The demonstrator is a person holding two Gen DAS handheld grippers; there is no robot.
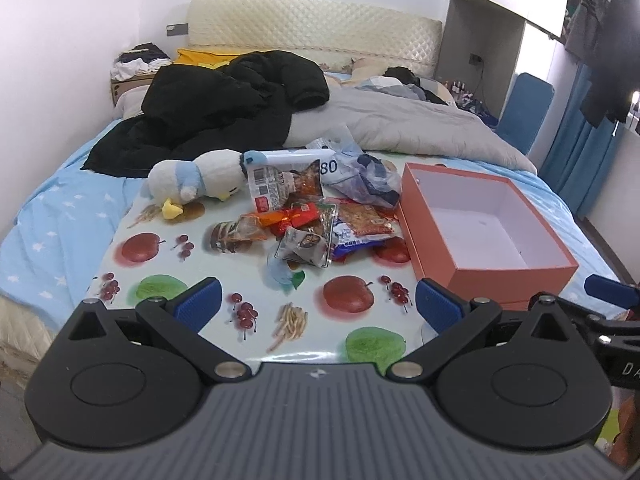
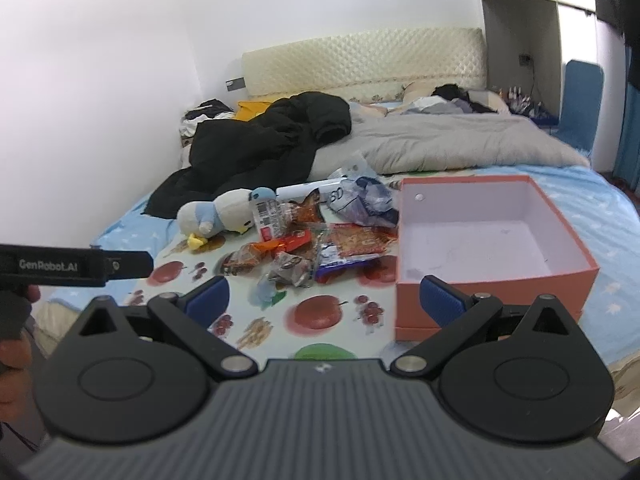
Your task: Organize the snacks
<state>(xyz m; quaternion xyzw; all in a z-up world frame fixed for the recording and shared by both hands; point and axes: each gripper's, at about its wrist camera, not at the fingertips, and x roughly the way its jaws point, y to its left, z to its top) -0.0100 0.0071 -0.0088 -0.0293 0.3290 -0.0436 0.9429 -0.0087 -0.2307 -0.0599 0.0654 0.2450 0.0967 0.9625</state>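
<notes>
A pile of snack packets lies on a fruit-print cloth on the bed; the pile also shows in the right wrist view. An open orange box with a white, empty inside stands right of the pile, also seen in the right wrist view. My left gripper is open and empty, over the cloth's near part, short of the pile. My right gripper is open and empty, near the box's front left corner.
A white and blue plush duck lies left of the pile. A crumpled plastic bag lies behind it. A black jacket and grey quilt cover the far bed. The left gripper's body shows at the right view's left edge.
</notes>
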